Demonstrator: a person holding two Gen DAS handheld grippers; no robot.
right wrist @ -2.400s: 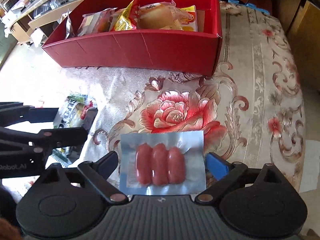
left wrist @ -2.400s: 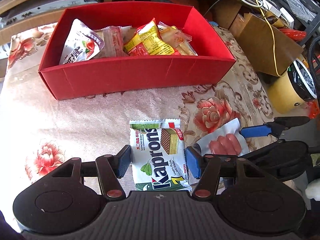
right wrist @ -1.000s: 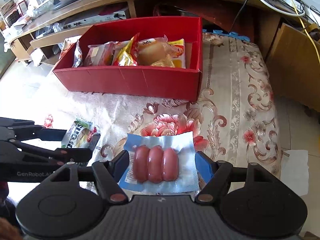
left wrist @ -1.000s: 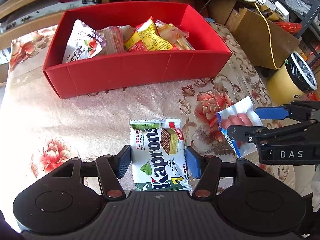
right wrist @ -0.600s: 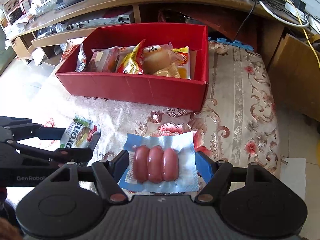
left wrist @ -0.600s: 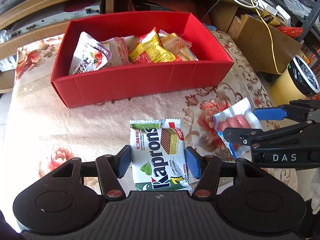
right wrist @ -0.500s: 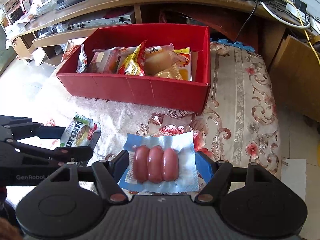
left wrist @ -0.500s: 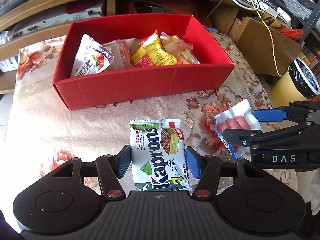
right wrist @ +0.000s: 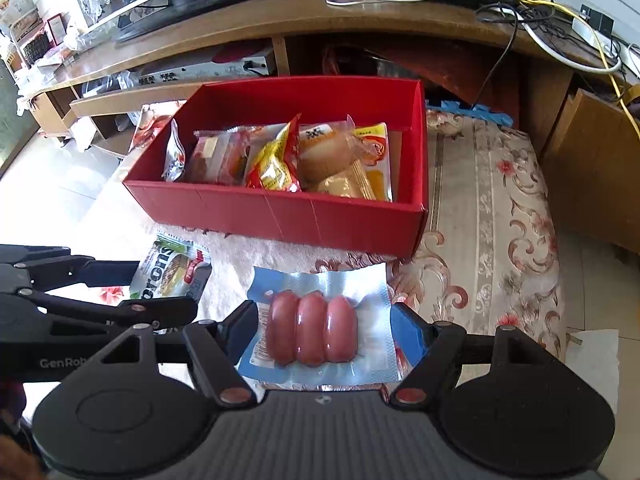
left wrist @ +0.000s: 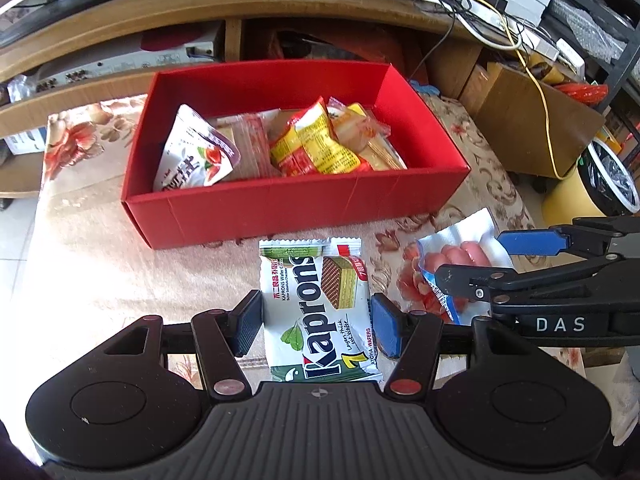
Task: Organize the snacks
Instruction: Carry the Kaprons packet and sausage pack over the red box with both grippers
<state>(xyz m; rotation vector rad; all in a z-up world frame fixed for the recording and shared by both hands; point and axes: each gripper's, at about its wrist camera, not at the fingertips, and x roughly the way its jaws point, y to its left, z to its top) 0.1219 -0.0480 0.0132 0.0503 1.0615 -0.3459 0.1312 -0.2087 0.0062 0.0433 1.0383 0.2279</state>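
A red box (left wrist: 296,208) holding several snack packets stands on the floral-clothed table (left wrist: 100,272). In the left wrist view my left gripper (left wrist: 318,322) is shut on a white and green Kaprons wafer packet (left wrist: 320,300), held above the cloth in front of the box. To its right, my right gripper (left wrist: 492,260) is shut on a blue-edged vacuum pack of three sausages (left wrist: 452,252). The right wrist view shows the sausage pack (right wrist: 316,328) flat between the right gripper's (right wrist: 326,330) pads, short of the red box (right wrist: 280,212). The left gripper (right wrist: 132,286) with the wafer packet (right wrist: 172,268) is at its left.
Behind the table runs a wooden TV stand (left wrist: 240,4) with cables and a power strip. A cardboard box (left wrist: 532,128) and a yellow bin with a black liner (left wrist: 600,188) stand to the right. The table's right edge (right wrist: 556,280) drops to the floor.
The right gripper closed on the sausage pack and lifted it off the cloth. Both grippers have risen with their packets, so the red box now looks smaller and lower in both views.
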